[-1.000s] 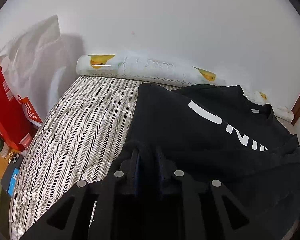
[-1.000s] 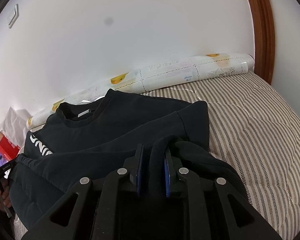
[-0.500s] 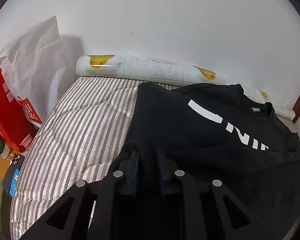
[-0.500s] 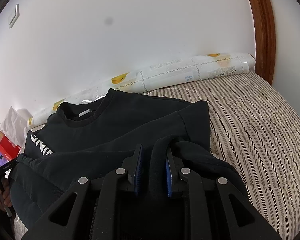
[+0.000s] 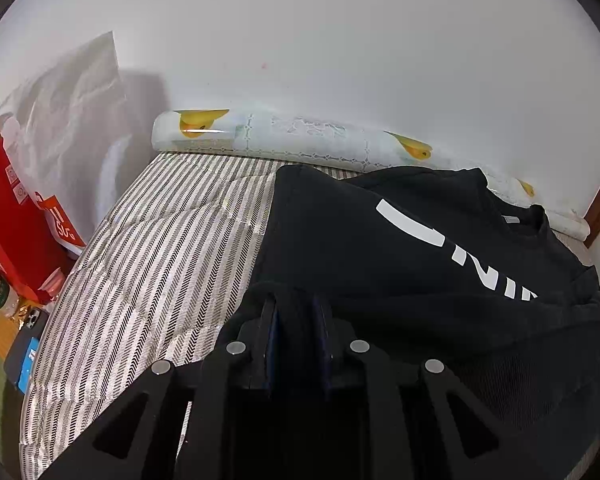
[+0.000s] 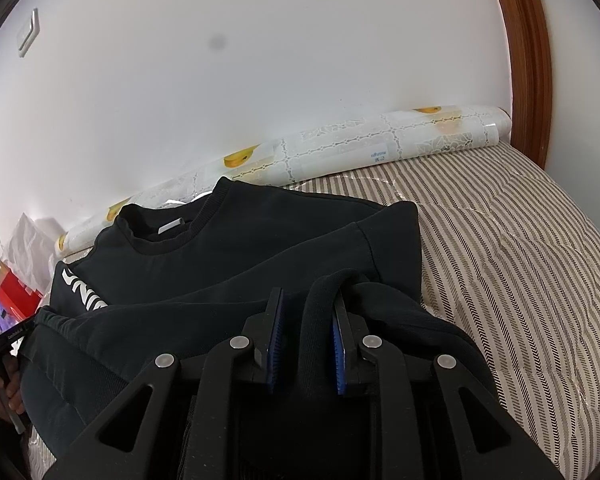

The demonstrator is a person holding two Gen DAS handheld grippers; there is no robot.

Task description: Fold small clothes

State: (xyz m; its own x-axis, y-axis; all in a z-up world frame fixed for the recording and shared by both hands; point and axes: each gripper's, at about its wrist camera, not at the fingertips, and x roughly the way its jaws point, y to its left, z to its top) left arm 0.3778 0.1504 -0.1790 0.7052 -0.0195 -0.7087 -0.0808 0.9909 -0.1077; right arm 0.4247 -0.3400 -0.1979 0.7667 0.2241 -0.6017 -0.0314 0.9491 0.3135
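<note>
A black sweatshirt (image 5: pixel 380 260) with white lettering lies flat on the striped mattress (image 5: pixel 160 248), neck toward the wall. My left gripper (image 5: pixel 296 304) is shut on a raised fold of its near edge, and the black cloth fills the gap between the pads. In the right wrist view the same sweatshirt (image 6: pixel 240 264) shows its collar and a sleeve folded across the body. My right gripper (image 6: pixel 306 300) is shut on a bunched loop of the hem, which stands up between the blue pads. The cloth sags between the two grippers.
A roll of fruit-patterned film (image 5: pixel 280 140) lies along the white wall. A red bag (image 5: pixel 12 220), a white plastic bag (image 5: pixel 68 100) and a phone (image 5: pixel 24 356) sit off the mattress's left edge. A wooden frame (image 6: pixel 528 60) stands at the right. A hand (image 6: pixel 0 388) shows at far left.
The right gripper's pads stand slightly wider apart around the hem than before. Both grippers and the sweatshirt stay where they were.
</note>
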